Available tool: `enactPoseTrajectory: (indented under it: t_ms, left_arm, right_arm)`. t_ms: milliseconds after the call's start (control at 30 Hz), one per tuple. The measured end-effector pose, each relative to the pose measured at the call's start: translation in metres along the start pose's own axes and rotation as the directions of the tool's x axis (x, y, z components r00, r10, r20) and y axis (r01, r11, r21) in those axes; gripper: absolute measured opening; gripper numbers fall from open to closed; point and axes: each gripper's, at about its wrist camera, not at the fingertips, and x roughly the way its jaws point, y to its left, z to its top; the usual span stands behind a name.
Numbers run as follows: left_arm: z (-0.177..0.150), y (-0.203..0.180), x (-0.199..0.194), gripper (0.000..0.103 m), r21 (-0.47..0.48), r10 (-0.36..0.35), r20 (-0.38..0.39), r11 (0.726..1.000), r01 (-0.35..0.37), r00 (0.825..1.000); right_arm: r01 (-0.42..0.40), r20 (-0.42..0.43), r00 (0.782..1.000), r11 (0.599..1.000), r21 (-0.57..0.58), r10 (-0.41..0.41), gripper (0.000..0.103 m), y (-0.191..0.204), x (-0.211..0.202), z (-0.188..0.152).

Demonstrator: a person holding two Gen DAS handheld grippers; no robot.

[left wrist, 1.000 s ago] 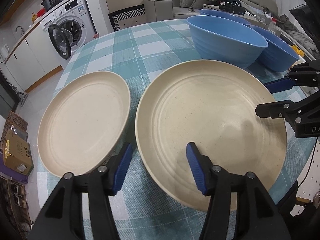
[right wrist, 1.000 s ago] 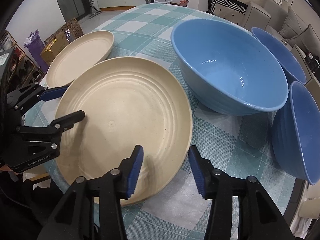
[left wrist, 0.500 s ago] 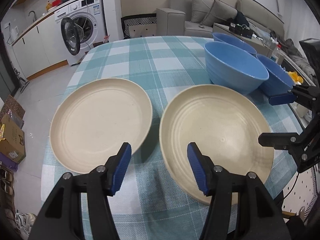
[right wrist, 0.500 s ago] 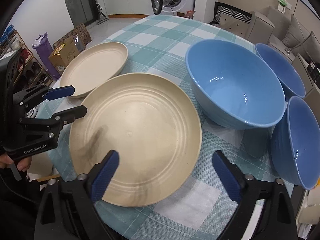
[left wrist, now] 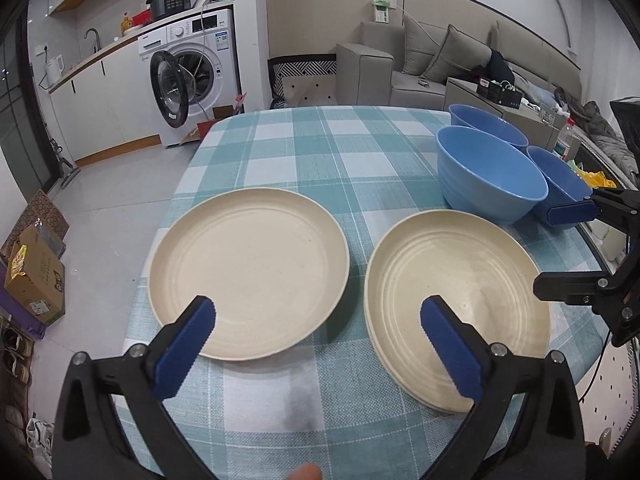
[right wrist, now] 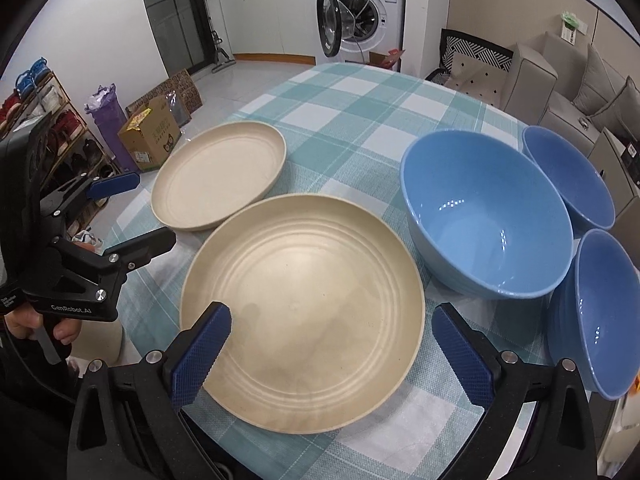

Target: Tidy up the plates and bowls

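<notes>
Left to right, left-wrist view. Left claw [left wrist: 318,350]: jaws just spread wide, nothing between them. Single cream plate [left wrist: 249,280] mid-left; plate stack [left wrist: 456,308] lower right overhangs the worktop [left wrist: 320,148] rim, so a nudge could tip it off. Blue bowls [left wrist: 490,178] crowd upper right; knocks likely. Right claw [right wrist: 330,350]: agape, empty. Free room: upper centre.

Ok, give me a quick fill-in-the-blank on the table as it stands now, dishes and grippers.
1. The table holds ___ blue bowls.
2. The near plate sits on a stack; the far plate is ___ from it.
3. Both the left gripper and the right gripper are ___.
4. The cloth's pattern is ___.

Missing: three; apart; open; checked
</notes>
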Motion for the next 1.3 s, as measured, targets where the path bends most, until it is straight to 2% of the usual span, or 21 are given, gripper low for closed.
enactPoseTrajectory:
  t_ms: [333,833,1300]
  left_arm:
    - [0.010,0.016,-0.010,0.103,-0.025,0.039,0.046,0.999,-0.038,0.998]
    - [0.020,0.041,-0.018,0.103,-0.071,0.084,0.087,0.994,-0.078,0.993]
    - [0.026,0.057,-0.019,0.103,-0.092,0.103,0.100,0.991,-0.094,0.990]
  right_arm:
    - [0.017,0.098,0.995,1.000,0.006,-0.018,0.102,0.004,-0.030,0.016]
    - [0.010,0.162,0.987,1.000,-0.015,-0.007,0.102,0.016,-0.057,0.047]
    - [-0.006,0.184,0.983,1.000,-0.022,0.009,0.102,0.032,-0.050,0.078]
